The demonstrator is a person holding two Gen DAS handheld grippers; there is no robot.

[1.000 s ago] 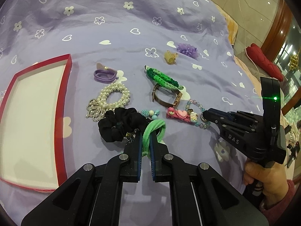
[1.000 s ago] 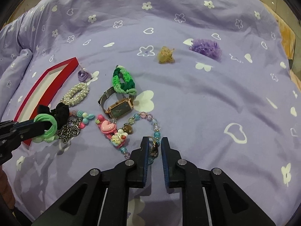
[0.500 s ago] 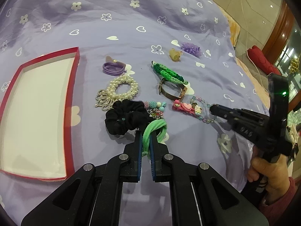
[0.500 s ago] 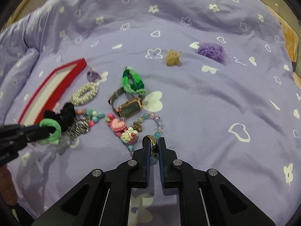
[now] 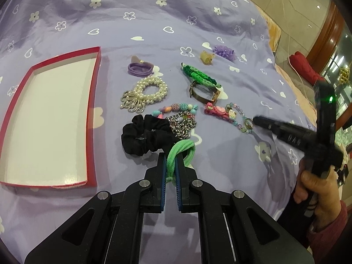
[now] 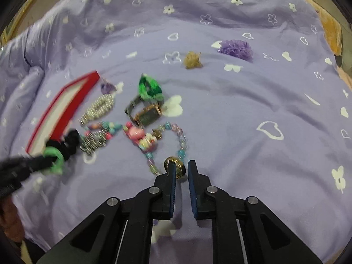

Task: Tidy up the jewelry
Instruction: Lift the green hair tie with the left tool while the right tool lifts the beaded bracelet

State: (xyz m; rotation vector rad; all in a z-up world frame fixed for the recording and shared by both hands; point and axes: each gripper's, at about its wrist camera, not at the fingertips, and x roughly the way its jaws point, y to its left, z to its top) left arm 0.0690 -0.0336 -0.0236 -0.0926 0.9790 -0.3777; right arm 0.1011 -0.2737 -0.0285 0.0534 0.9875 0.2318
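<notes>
Closest in the left wrist view, the left gripper (image 5: 170,165) is squeezed tight on a green hair tie (image 5: 181,153). The tie sticks up out of the two fingers in a loop. Just past it lies a black scrunchie (image 5: 144,137), then a silver chain (image 5: 182,124) with colorful beads (image 5: 176,107). The red box (image 5: 93,101) sits off to the left of the gripper, near its side. Its long way runs from near to far, and its white inside looks bare. I think the hair tie goes there, so the left gripper must swing left to get over the red wall.

In the right wrist view, the right gripper (image 6: 181,171) has its fingers a little apart. A gold bell (image 6: 175,165) on the beaded bracelet (image 6: 173,143) sits at the fingertips, touching the left one. I cannot tell if it is really held. The bracelet runs away from the gripper toward a pink hair clip (image 6: 140,137) and a watch (image 6: 147,114).

Farther off are a pearl bracelet (image 5: 151,89), a green braided bracelet (image 5: 199,77), a purple hair tie (image 5: 139,68), a small yellow clip (image 5: 206,57) and a purple flower piece (image 6: 236,49) on the purple bedspread (image 6: 242,110).
</notes>
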